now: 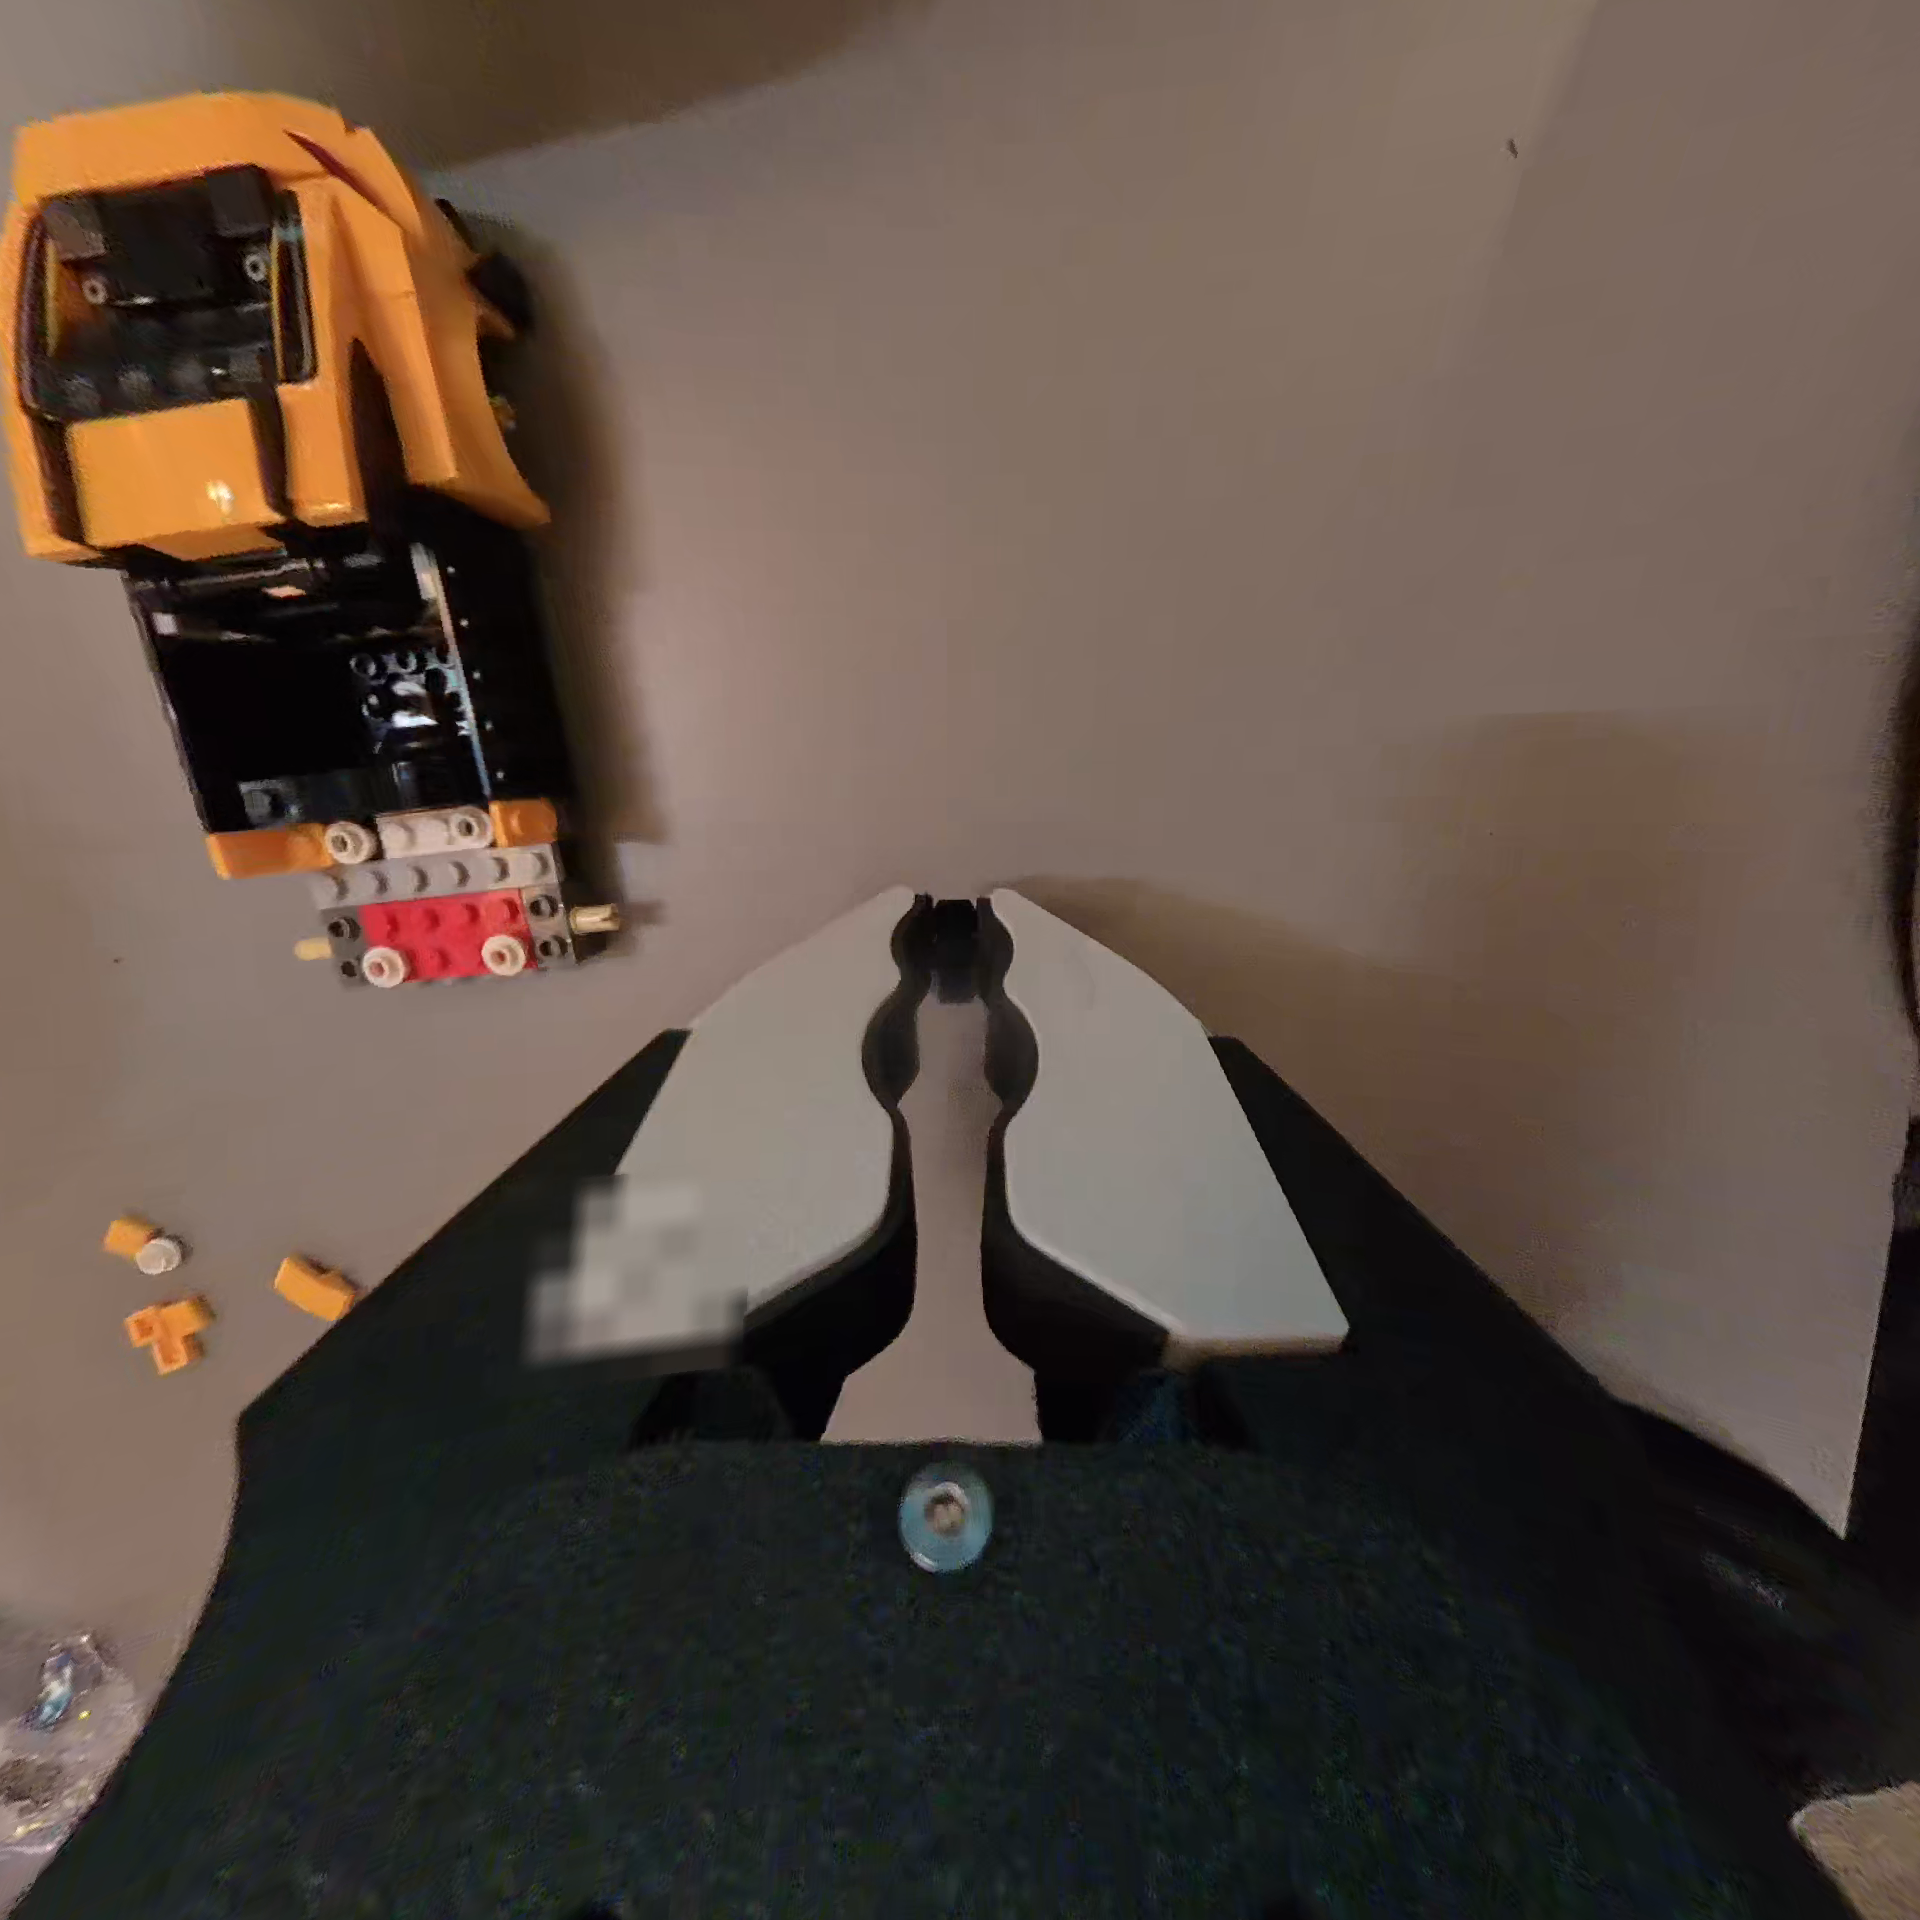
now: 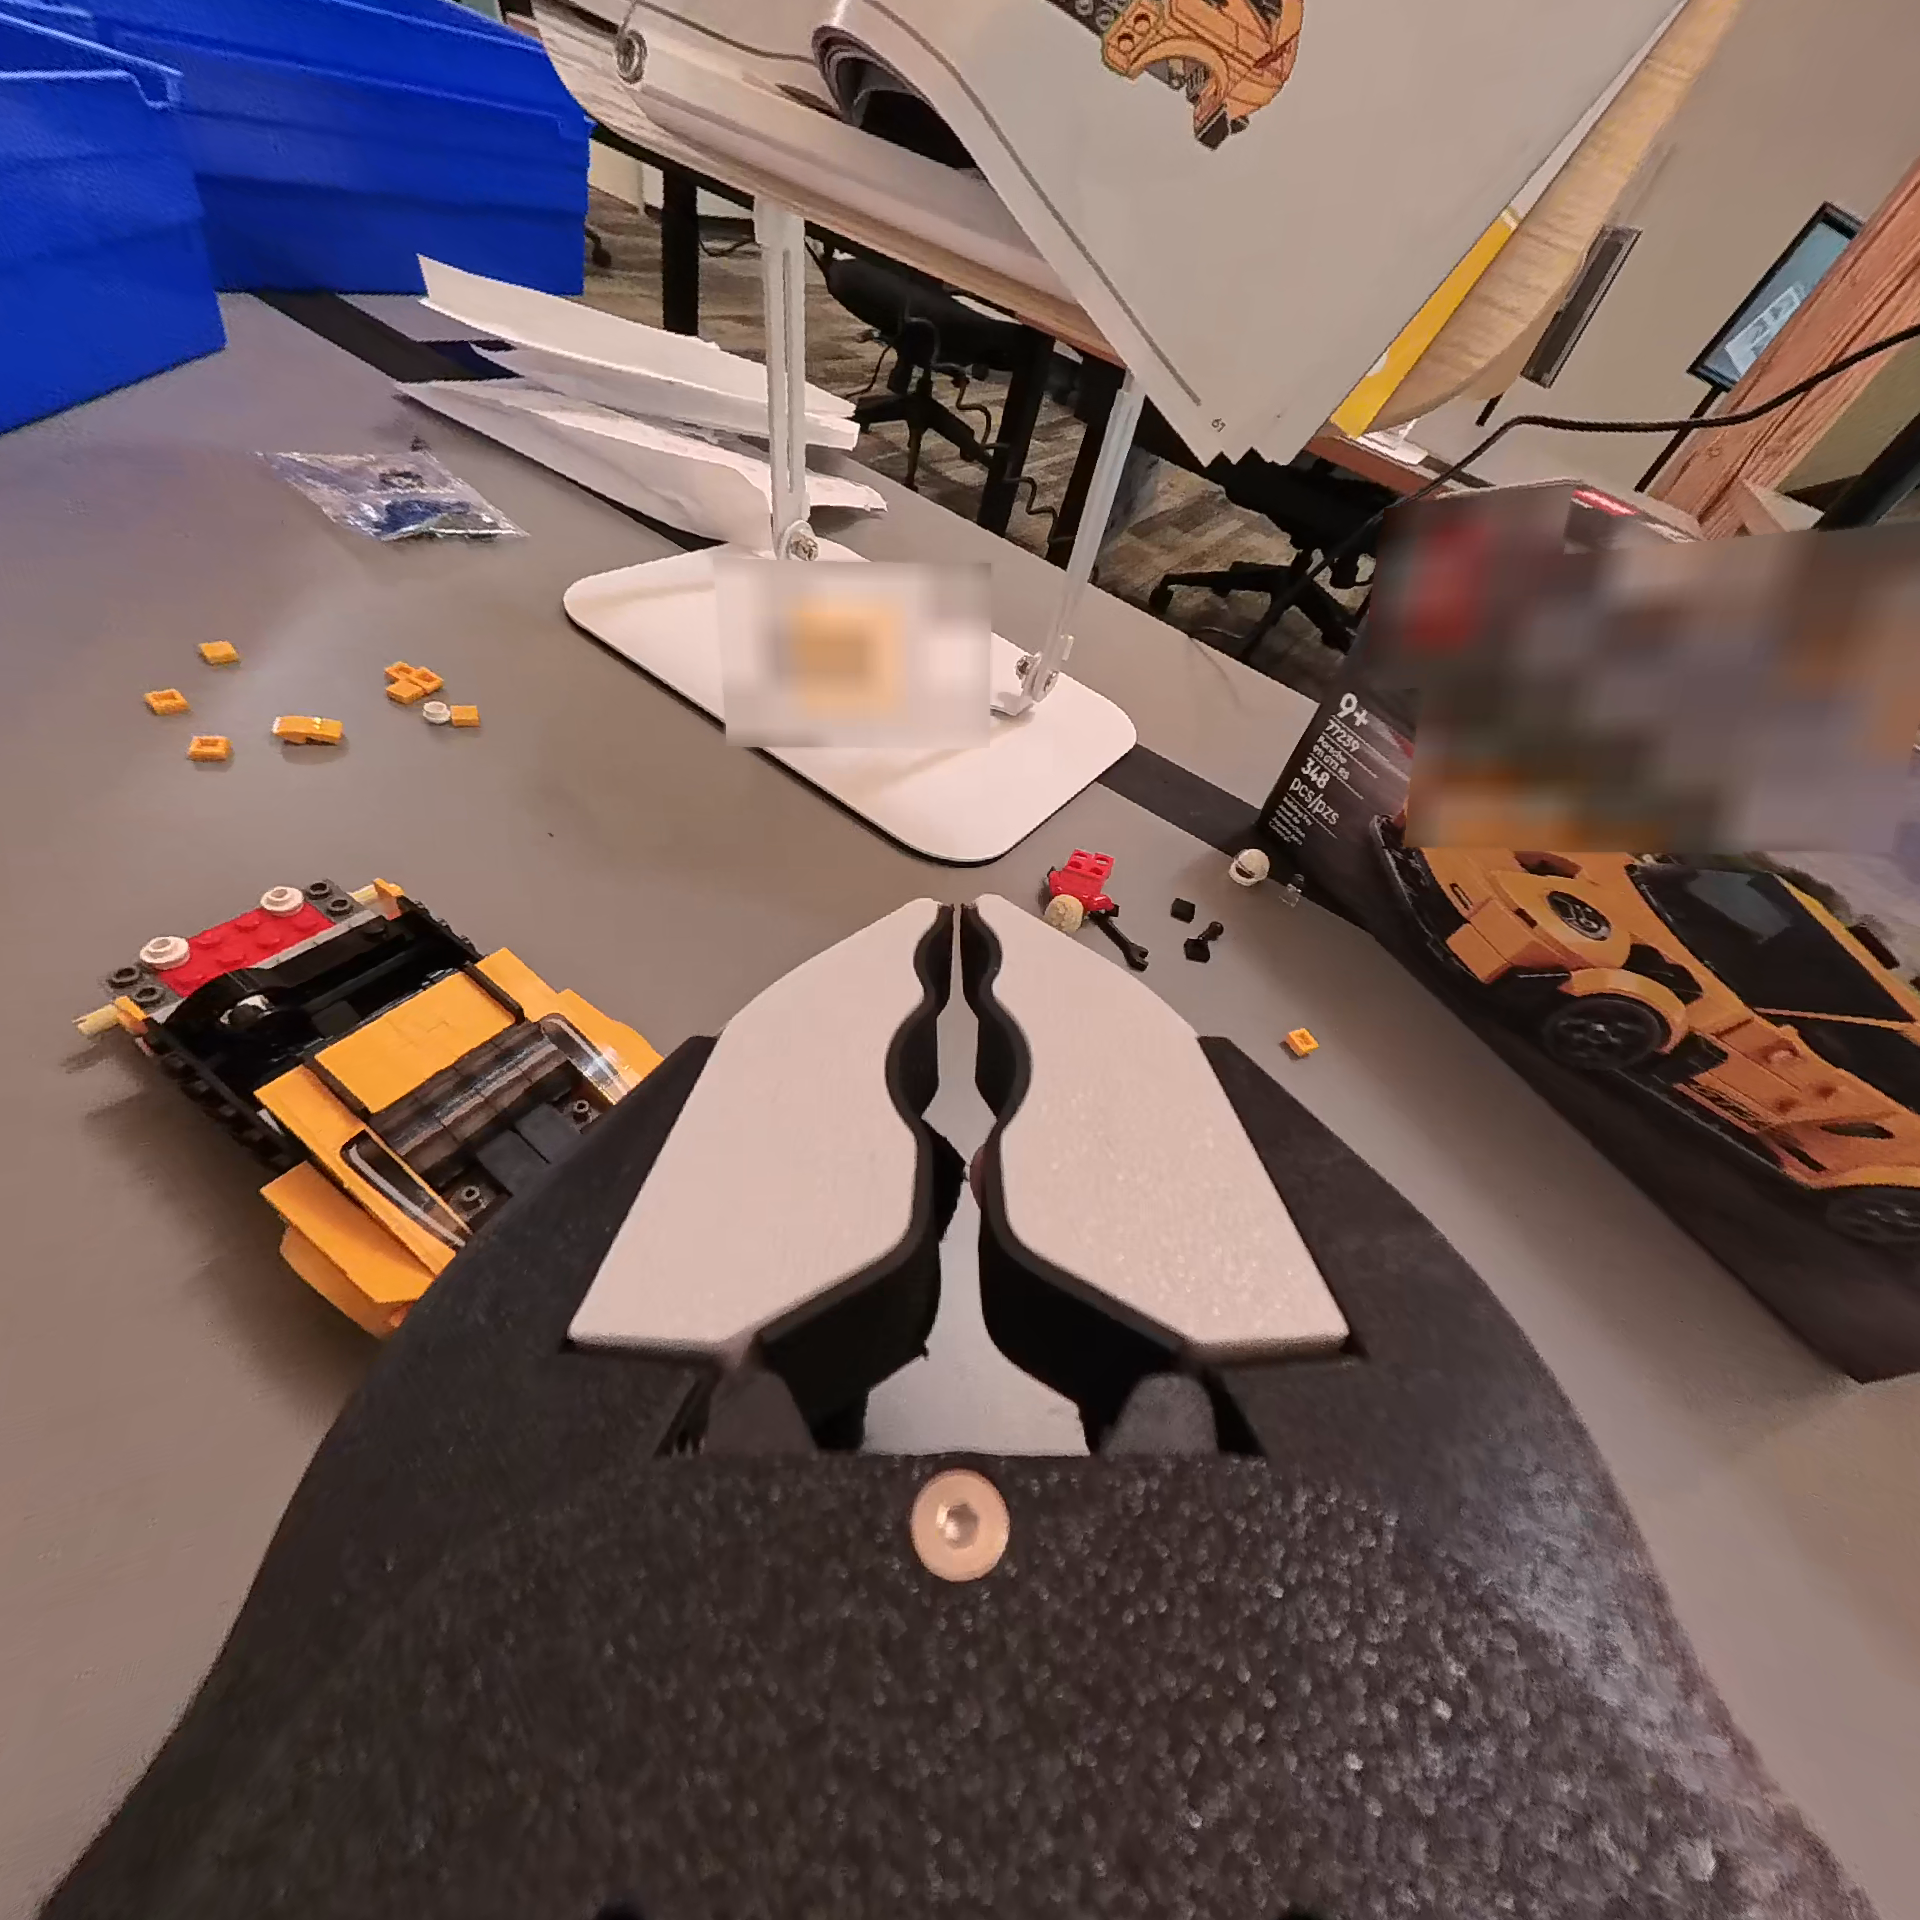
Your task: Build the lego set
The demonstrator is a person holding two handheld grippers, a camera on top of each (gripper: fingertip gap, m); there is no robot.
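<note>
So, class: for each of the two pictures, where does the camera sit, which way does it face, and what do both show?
Left wrist view: on the left gripper, looking down at the grey table; its fingers pinch a small black piece.
Right wrist view: on the right gripper, facing across the table toward a white stand and box; fingers shut.
Shared: the orange brick car.

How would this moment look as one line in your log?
left tool: shut on small black brick piece | right tool: shut, nothing held | unfinished orange and black brick car: on grey table
</note>
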